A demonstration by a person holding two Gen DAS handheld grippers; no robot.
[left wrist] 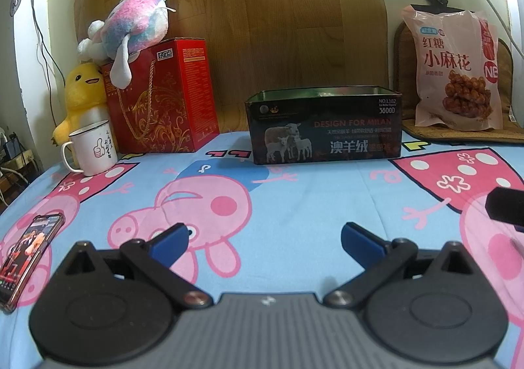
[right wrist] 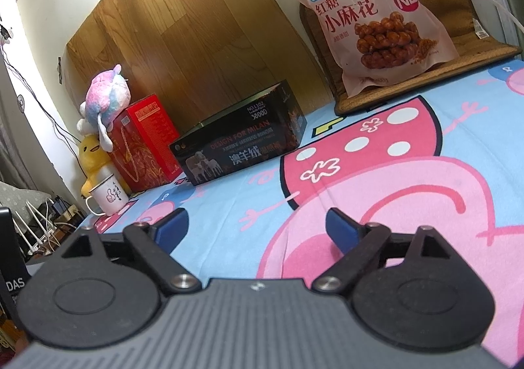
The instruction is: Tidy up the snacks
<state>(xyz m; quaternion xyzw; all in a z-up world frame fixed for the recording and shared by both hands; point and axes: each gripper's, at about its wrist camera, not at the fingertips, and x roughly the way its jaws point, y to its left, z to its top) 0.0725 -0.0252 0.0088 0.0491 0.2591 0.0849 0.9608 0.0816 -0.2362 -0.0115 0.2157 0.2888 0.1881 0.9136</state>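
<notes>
Left wrist view: my left gripper (left wrist: 263, 238) spread wide, empty, low over the cartoon sheet (left wrist: 294, 205). Open tin box (left wrist: 323, 126) centre frame, snack bag (left wrist: 455, 70) upper right, propped upright on a mat. Phone (left wrist: 29, 254) lower left shows only here.

Right wrist view: right gripper (right wrist: 257, 229) also wide, empty. Bag (right wrist: 376, 18) upper right. I reckon a careless pinch could topple that slippery bag.

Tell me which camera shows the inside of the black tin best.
The left wrist view: it faces the black tin squarely, and its open top and a strip of the greenish inner wall show. The right wrist view sees the tin lower and at an angle, showing only the outer sides and the rim edge.
</notes>
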